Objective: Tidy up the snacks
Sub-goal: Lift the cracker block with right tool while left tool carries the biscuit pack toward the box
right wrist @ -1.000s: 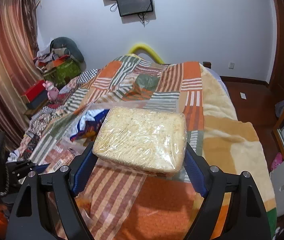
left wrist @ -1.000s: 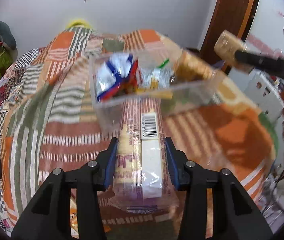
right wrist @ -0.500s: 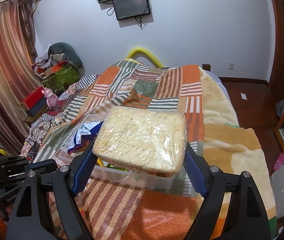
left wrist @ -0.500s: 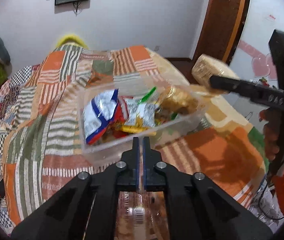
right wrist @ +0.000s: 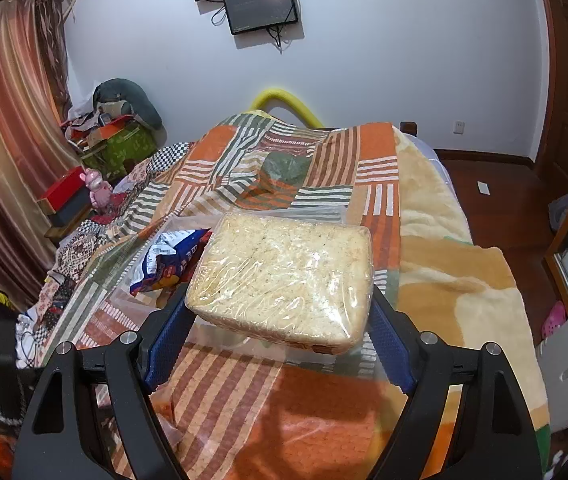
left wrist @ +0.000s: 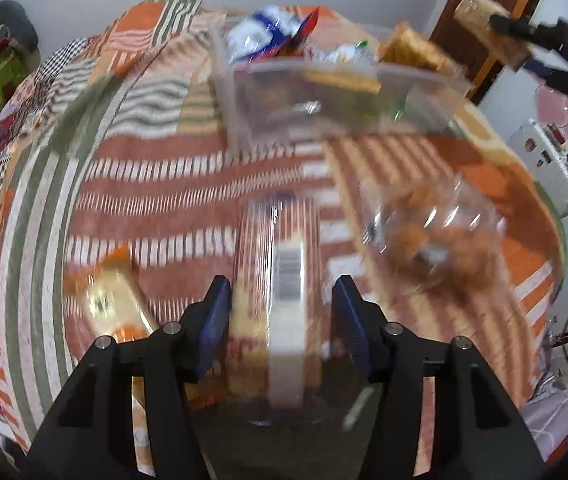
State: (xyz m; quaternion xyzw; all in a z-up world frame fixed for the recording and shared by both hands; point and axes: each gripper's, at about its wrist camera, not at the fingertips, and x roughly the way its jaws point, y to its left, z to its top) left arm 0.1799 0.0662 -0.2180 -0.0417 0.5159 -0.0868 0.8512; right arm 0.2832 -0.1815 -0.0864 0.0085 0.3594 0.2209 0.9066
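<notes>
A patchwork blanket [right wrist: 368, 168] of orange, green and white stripes covers a bed in a white-walled room, with a clear snack bin [left wrist: 336, 92] on it. The left gripper [left wrist: 281, 316] opens its jaws around a barcoded packet [left wrist: 284, 280]; the right gripper [right wrist: 279, 340] pinches a noodle block [right wrist: 284, 276] above the bin.

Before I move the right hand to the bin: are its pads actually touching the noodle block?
Touching. In the right wrist view both blue pads press against the side edges of the wrapped noodle block, which the right gripper holds clear above the bedspread.
</notes>
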